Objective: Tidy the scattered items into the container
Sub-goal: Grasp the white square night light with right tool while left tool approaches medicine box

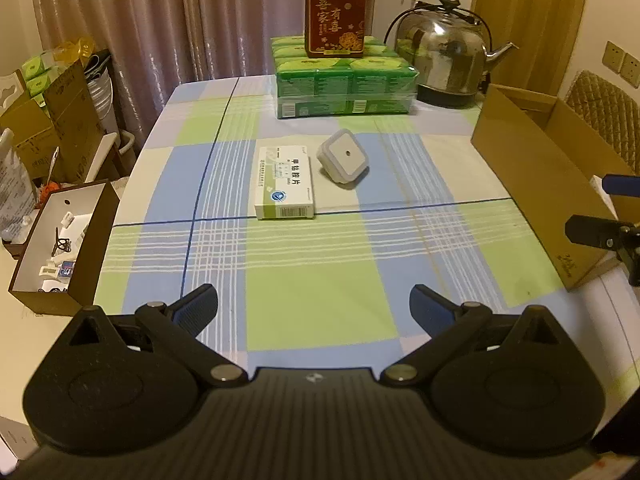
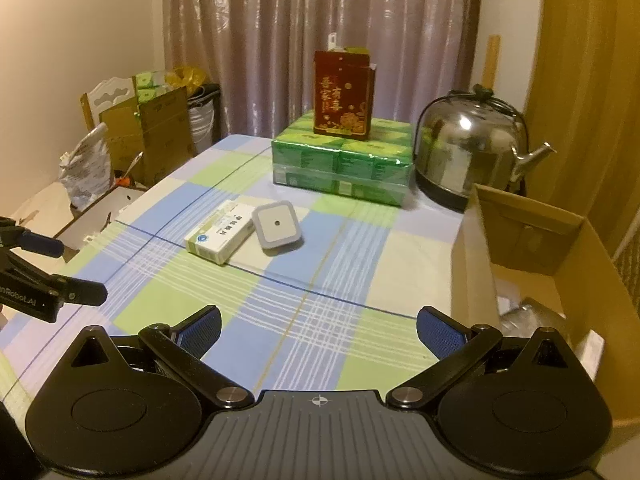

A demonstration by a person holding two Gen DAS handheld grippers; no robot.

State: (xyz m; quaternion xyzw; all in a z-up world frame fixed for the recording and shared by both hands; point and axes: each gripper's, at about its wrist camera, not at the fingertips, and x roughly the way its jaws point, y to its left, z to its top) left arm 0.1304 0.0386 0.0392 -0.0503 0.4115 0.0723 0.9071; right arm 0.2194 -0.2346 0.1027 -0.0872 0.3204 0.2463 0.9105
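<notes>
A white and green medicine box [image 1: 285, 182] lies flat in the middle of the checked tablecloth, with a small square grey night light [image 1: 343, 156] just to its right. Both also show in the right wrist view, the box [image 2: 220, 237] and the light [image 2: 277, 227]. An open cardboard box [image 1: 548, 176] stands at the table's right edge; in the right wrist view [image 2: 532, 256] some items lie inside it. My left gripper [image 1: 314, 306] is open and empty, near the table's front. My right gripper [image 2: 318, 330] is open and empty, next to the cardboard box.
A green tissue pack [image 1: 344, 80] with a red carton [image 1: 335, 16] on top stands at the back, next to a steel kettle [image 1: 444, 56]. A small open box of oddments [image 1: 60, 248] sits left of the table. Cartons and bags [image 1: 48, 112] crowd the floor at left.
</notes>
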